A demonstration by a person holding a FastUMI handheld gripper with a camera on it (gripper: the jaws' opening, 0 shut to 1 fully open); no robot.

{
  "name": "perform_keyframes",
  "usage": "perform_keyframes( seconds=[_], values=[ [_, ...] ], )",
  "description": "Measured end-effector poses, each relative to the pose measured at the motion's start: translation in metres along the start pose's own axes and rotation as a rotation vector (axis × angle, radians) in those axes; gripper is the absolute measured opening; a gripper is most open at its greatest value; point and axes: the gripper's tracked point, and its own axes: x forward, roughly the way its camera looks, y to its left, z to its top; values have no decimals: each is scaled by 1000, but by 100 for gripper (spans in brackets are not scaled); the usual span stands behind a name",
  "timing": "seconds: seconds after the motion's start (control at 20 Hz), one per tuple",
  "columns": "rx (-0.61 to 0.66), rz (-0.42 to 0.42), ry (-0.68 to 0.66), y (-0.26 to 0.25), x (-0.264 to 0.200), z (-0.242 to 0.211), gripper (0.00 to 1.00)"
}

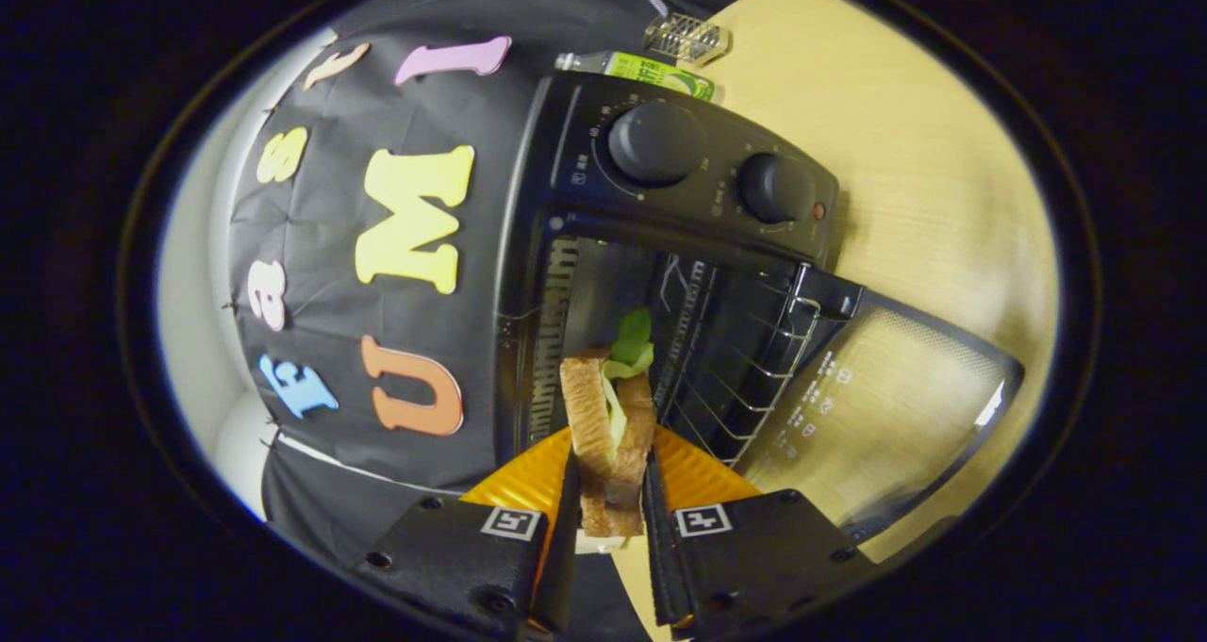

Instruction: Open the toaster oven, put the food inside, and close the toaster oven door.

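Right between the two fingers sits the sandwich [611, 435], both fingers pressing its bread sides so the gripper [611, 505] is closed on it. Its long axis runs straight ahead along the fingers, the far end with the green lettuce [632, 342] pointing into the open mouth of the toaster oven [660, 246]. That leafy end reaches just to the oven's opening, beside the wire rack [745, 369]. The oven door [886, 406] is swung fully down and lies flat over the wooden table [924, 152]. An orange plate [528, 482] lies under the sandwich, just behind the fingertips. Beyond the oven, a bottle [651, 72] lies on its side near a small clear container [688, 39]. The whole scene looks tilted, so the gripper is rolled to one side.
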Motion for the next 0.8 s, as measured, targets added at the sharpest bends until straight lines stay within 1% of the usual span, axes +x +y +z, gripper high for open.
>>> perform_keyframes(
  seconds=[0.15, 0.35, 0.45, 0.5, 0.6, 0.75, 0.8],
  values=[
    [65, 10, -63, -5, 17, 10, 38],
    [-22, -24, -53, -6, 33, -1, 39],
    [-79, -48, -15, -4, 33, -9, 43],
    [-128, -76, 4, -4, 35, -12, 45],
    [-234, -132, 28, -7, 30, -15, 66],
    [-393, -200, 95, -9, 26, -22, 81],
    [-458, -226, 114, -11, 24, -22, 82]
  ],
)
